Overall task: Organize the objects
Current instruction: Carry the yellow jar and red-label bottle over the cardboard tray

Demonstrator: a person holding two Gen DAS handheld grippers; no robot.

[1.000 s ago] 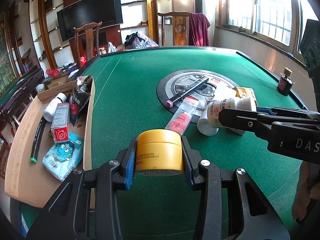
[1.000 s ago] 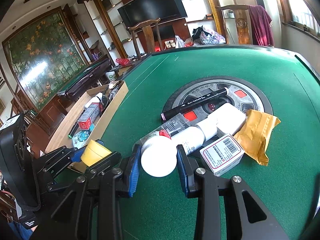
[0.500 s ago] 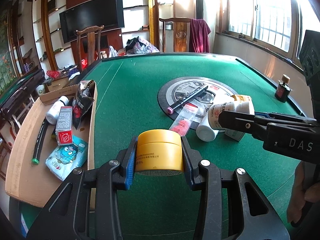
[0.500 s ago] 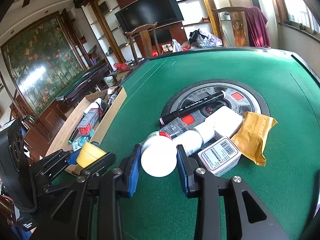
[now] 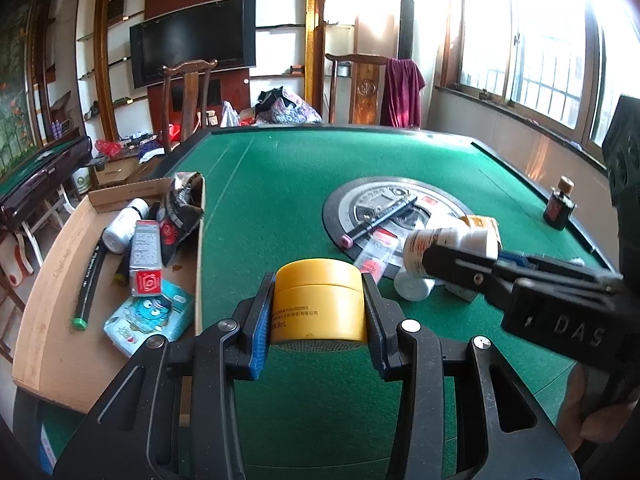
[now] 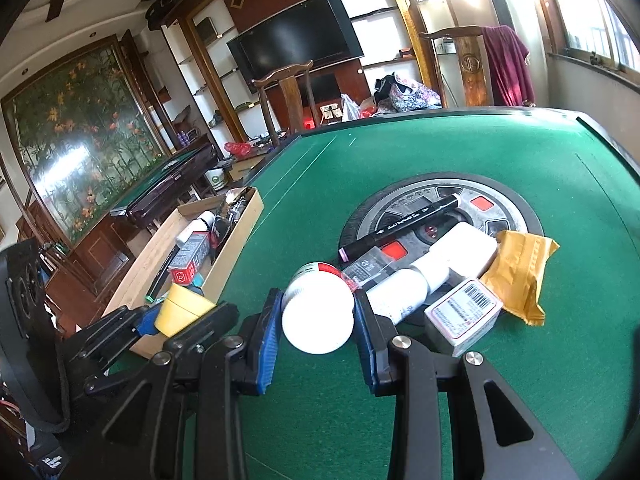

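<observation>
Box [image 5: 52, 280], open and made of cardboard, lies at the left edge of the left wrist view, and that placement decides the coming move: it sits to the left of the left tool [image 5: 319, 304], which is clenched on the yellow jar [image 5: 319, 300], lid upward, with the pads on the jar's two sides. In that view the jar hangs at lower centre over the green tabletop [image 5: 280, 184], just right of the box's near wall, so a short carry leftward over that wall looks like all it needs. The left hand is the nearer one. The right tool [image 6: 318, 312] grasps a white bottle [image 6: 318, 312] whose long axis runs away from the camera toward the pile at centre right of the right wrist view; the box [image 6: 240, 216] there sits at middle left, beyond the left tool [image 6: 180, 312], so the bottle has farther to go and would cross the left tool's path. Free floor in the box shows at lower left, nearest the jar
</observation>
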